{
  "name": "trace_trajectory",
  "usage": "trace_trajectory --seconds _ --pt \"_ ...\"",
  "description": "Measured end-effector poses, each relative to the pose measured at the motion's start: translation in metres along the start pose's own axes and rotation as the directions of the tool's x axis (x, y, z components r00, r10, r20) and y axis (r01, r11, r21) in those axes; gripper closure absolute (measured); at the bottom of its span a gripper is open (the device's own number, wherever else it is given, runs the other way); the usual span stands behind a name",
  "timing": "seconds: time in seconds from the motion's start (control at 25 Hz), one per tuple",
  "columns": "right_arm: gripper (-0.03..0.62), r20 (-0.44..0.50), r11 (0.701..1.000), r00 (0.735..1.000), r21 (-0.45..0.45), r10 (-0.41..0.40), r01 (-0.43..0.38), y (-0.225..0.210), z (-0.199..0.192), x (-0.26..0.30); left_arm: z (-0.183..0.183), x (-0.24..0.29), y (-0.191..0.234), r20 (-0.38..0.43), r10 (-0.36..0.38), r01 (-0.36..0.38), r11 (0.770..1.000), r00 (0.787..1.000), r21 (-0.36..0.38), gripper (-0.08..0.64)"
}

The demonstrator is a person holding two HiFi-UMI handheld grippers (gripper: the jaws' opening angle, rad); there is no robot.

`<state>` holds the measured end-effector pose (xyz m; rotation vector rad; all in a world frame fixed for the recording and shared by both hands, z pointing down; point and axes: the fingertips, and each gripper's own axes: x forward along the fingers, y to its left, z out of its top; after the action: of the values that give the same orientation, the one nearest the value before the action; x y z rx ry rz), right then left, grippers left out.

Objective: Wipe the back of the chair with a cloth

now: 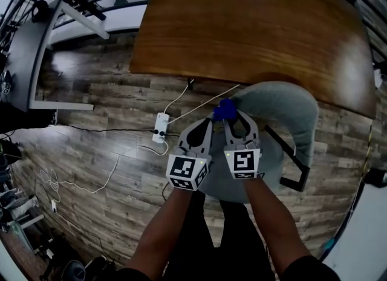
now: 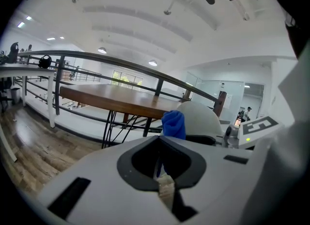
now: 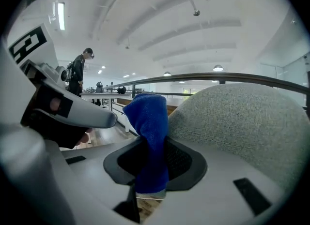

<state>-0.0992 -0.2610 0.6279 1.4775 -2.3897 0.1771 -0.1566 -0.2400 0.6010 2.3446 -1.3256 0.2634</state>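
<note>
the cloth is pinched by the right gripper and left gripper jaws, at the chair back's 10 o'clock edge.

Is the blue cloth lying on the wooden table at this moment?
No, the blue cloth is pinched upright in the right tongs, close beside the grey chair back.

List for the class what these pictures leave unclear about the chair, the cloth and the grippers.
- Chair legs: in the head view they are hidden beneath the seat and the person's arms.
- Cloth size: it is bunched in the right gripper.
- Left gripper: the jaws meet with a blue sliver between them, but it is unclear whether they pinch the cloth.
- Cloth touching the chair: the overlap in the right gripper view hides any gap.
</note>
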Motion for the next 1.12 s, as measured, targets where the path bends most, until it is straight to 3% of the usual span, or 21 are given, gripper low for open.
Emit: trace_trajectory --seconds 0.32,0.6,0.76,1.12 --pt "0.491 -0.019 0.993 0.993 0.019 -0.117 0.118 -0.033 -0.011 -0.007 -0.003 0.022 -0.018 -0.001 -0.067 0.067 0.997 0.998 -0.026 0.552" --pt "0.491 0.028 0.989 0.989 0.039 -0.144 0.143 -0.061 -0.020 -0.011 -0.003 0.049 -0.049 -0.033 -0.145 0.148 0.982 0.989 0.117 0.552" --pt "0.491 0.029 0.975 0.978 0.087 -0.207 0.204 -0.085 -0.025 -0.019 -0.008 0.058 -0.065 -0.053 -0.176 0.183 0.965 0.983 0.190 0.552" --pt "0.491 0.010 0.943 0.950 0.125 -0.313 0.310 -0.130 -0.041 -0.043 -0.017 0.070 -0.085 -0.067 -0.198 0.207 0.960 0.978 0.187 0.552"
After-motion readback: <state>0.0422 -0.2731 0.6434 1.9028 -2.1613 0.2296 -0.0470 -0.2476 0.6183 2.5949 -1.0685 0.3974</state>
